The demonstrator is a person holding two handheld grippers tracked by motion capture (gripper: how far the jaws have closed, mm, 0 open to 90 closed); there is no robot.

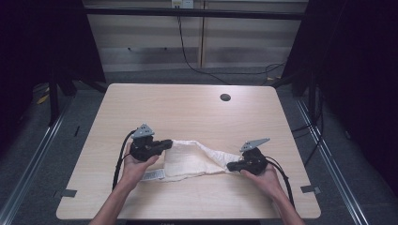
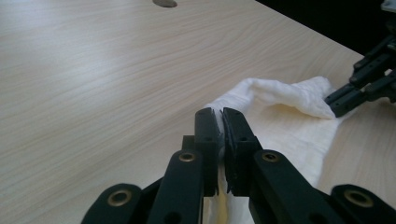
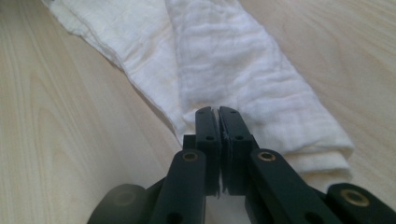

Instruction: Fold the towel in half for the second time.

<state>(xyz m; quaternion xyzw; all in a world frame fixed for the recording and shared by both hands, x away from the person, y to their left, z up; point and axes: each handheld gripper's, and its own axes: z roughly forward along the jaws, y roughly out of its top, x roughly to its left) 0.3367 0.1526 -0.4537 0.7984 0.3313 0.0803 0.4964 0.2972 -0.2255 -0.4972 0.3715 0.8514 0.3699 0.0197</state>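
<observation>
Pinching white cloth [image 1: 197,158] apparently between both grippers' fingers [image 2: 205,135].

Bright tabletop (dark surroundings), mild blur

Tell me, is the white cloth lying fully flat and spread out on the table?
No, the white cloth is bunched and folded between the left tongs and right tongs.

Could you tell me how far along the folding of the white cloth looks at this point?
Done: the white cloth already lies on the table in layers, not spread flat. In hand: the left hand-held gripper and the right hand-held gripper are each shut on an end of it, one edge raised between them. Left: probably laying that edge down and finishing the fold; nothing shows a neat final shape yet.
</observation>
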